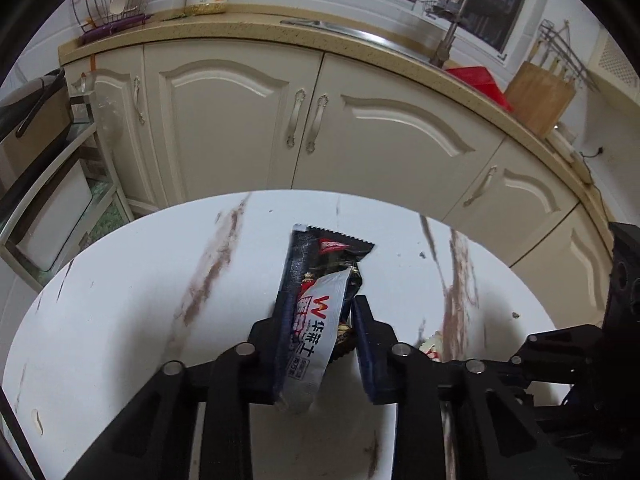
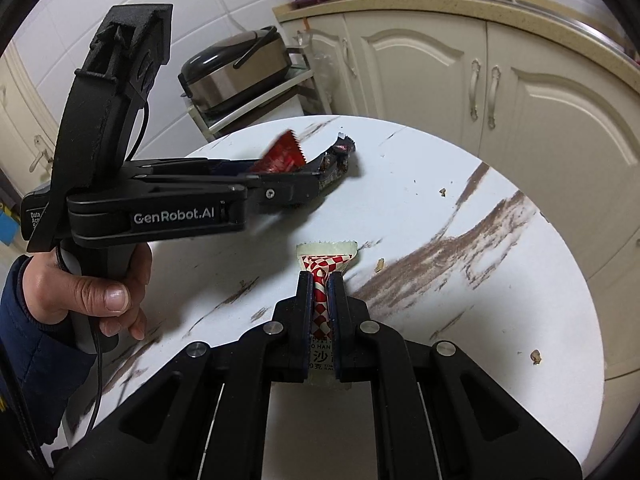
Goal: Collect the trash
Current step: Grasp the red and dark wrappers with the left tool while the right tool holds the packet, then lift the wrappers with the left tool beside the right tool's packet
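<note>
Over the round white marbled table, my left gripper is shut on a bunch of snack wrappers: a grey-white sachet with red print lies over a crumpled black and red packet whose torn end sticks out ahead. In the right wrist view the left gripper comes in from the left, a hand on its handle, with red and black wrapper ends poking past its tips. My right gripper is shut on a red-and-white checkered sachet, its pale sealed end showing beyond the fingertips.
Small crumbs are scattered on the table's right half. Cream cabinet doors under a speckled counter curve behind the table. A rice cooker sits on a metal rack to the far left. The right gripper's body shows at the right edge.
</note>
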The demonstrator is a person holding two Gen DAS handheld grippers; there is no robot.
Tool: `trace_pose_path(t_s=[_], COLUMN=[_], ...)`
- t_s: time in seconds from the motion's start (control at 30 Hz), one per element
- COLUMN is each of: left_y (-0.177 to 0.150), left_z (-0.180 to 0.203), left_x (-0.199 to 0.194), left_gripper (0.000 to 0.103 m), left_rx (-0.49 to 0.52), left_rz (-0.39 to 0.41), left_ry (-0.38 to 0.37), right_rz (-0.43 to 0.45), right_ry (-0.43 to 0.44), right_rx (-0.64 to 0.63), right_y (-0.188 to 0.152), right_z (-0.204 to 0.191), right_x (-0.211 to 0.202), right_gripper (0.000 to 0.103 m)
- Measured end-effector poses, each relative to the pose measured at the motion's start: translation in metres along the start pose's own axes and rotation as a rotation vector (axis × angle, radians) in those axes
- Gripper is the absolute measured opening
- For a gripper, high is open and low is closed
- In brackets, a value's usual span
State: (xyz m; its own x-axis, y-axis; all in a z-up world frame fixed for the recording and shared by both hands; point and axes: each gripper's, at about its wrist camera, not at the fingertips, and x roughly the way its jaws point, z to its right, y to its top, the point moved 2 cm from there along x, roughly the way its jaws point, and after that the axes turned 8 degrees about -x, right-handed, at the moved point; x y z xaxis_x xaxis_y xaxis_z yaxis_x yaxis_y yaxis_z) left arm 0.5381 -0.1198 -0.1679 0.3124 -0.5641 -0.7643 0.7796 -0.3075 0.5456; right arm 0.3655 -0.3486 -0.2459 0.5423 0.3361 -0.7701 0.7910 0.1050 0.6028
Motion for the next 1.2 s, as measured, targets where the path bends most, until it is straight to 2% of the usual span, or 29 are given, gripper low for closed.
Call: trace_pose_path(t_s=[0.13,0.6,0.97,1.2], left_y=[-0.004,-0.017,-0.031,-0.040], left_z=[0.012,0.016,0.019,0.030], left_x=[0.002,-0.008,-0.034,-0.041], left_gripper=[0.023,0.018,0.015,0.015], left_rx=[0.060,-0.002,-0.031,-0.025], left_rz=[-0.001,0.018,0.034,0.018], left_ry=[0.022,-0.030,-0.059,-0.047], right_rz=[0.001,0.027,0.046,0.057], right_ry=[-0.001,-0.016,-0.032,-0.038], right_rx=[0.006,0.030,0.047,0.053], right_y=[-0.001,-0.004,-0.013,-0.018], right_z=[0.001,0.006,0.009,0.008], right_x=[-0.002,-0.015,-0.034,-0.046], right_gripper=[0.008,0.007,0.007,0.007])
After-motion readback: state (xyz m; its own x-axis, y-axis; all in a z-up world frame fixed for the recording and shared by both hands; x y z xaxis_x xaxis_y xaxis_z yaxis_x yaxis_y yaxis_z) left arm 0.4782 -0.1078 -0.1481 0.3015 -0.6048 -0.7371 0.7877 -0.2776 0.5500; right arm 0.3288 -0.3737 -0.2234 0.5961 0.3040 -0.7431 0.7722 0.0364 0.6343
